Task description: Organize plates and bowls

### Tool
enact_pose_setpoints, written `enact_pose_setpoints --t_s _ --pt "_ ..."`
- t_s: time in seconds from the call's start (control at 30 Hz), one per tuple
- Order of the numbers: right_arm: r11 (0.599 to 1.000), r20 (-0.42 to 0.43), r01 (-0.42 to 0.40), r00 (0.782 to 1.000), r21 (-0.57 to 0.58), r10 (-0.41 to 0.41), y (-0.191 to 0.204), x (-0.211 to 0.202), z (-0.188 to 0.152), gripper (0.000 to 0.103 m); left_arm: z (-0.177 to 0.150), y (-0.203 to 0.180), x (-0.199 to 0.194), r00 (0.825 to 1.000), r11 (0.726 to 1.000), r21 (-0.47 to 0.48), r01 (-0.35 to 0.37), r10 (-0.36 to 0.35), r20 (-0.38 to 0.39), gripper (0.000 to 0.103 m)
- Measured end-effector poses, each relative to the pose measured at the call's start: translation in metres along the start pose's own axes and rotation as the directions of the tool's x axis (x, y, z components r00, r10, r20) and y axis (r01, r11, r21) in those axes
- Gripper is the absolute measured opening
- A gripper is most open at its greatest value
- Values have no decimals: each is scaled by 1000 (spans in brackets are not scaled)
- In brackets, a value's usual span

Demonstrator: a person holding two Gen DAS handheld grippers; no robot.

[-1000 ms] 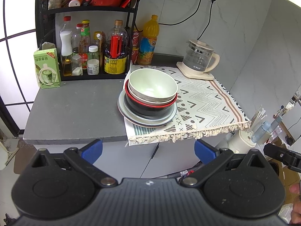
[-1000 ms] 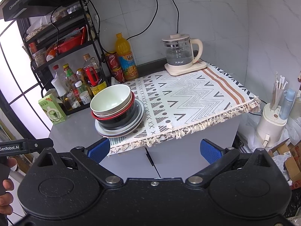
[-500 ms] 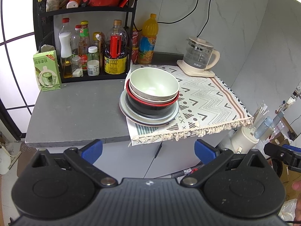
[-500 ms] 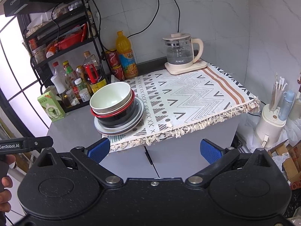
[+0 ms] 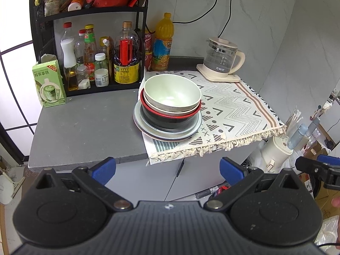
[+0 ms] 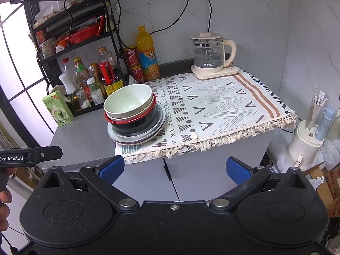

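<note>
While fingers (image 5: 167,170) gape wide, seemingly empty-handed

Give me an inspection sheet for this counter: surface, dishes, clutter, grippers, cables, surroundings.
Surface: grey counter, its right part covered by a patterned fringed cloth.
Job's things: one stack at the cloth's left edge; pale green bowl on top, nested in a red-rimmed black bowl, on plates.
Clutter: black rack of bottles, green carton, orange drink bottle, glass kettle.
Grippers: left gripper and right gripper open, holding nothing, short of the counter.
Cables: two black cords plugged into wall sockets.
Surroundings: tiled wall, window at left, white appliance on the right, beside the counter.
</note>
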State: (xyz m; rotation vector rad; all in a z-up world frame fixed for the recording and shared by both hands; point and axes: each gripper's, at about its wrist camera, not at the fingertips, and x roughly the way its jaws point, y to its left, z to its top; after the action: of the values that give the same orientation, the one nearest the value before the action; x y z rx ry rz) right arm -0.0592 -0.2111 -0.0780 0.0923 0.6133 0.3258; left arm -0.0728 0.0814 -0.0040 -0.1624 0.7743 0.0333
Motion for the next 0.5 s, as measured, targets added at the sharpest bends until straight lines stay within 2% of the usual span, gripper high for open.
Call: enact_pose_setpoints --t_s 0.5 --pt "1000 -18 19 1000 10 -18 8 13 6 103 9 3 11 999 1000 20 19 -18 -28 103"
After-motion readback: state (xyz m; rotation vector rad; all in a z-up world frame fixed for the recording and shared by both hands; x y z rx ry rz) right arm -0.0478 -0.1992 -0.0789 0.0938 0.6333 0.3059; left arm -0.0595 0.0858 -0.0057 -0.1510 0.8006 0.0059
